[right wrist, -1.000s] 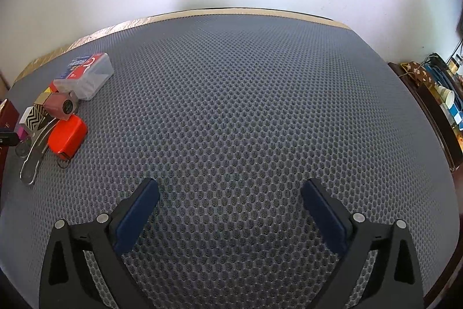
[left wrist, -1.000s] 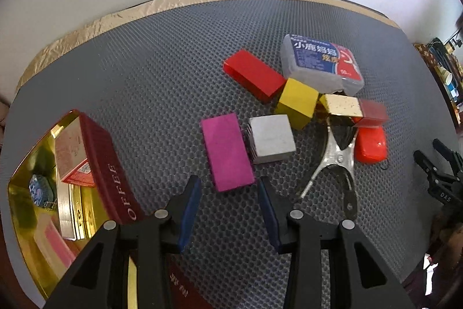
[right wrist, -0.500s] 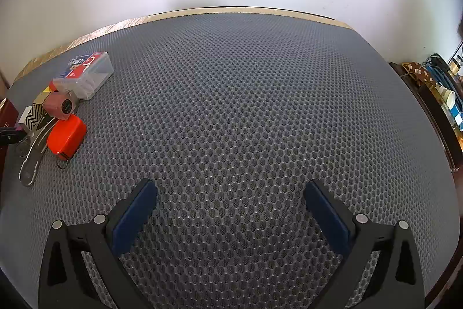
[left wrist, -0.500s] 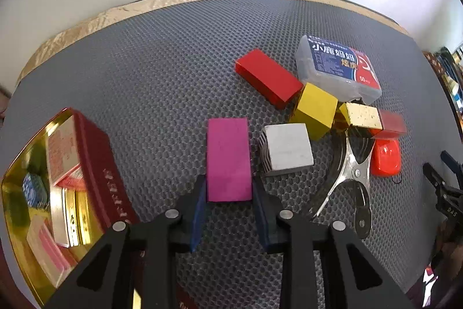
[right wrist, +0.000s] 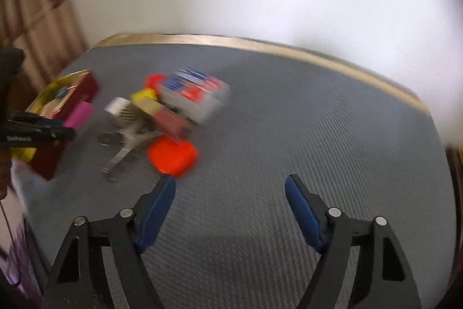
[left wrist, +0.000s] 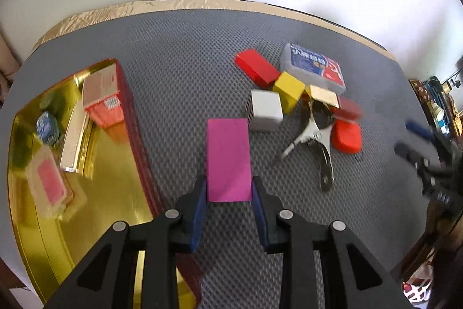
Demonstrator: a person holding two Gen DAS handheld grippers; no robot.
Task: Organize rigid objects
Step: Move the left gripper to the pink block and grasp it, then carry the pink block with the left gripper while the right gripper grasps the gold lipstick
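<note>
The magenta block (left wrist: pixel 228 160) is gripped at its near end by the jaws of the left gripper (left wrist: pixel 228 204), with most of its length projecting toward 12 o'clock, above the grey surface (left wrist: pixel 188 48). Because only that end is clamped, the block could pivot or slip out if it is swung quickly, and both views are smeared, which suggests fast motion. The tin (left wrist: pixel 86 152) lies at 9 o'clock of the block, its red wall just beside the left jaw, so that wall could be clipped on the way across; the tin already holds several small boxes, and the block could land on one and sit tilted. The remaining pile (left wrist: pixel 298 97) sits at 1 o'clock, its white cube just beside the block's far corner, and could be nudged. The right gripper (right wrist: pixel 230 187) is spread wide and holds nothing; an orange case (right wrist: pixel 172 155) lies just beyond its left jaw. The tin's interior and the clamp contact are shown only in the left wrist view, while only the right wrist view shows the block (right wrist: pixel 78 114) raised beside the tin from the side.
</note>
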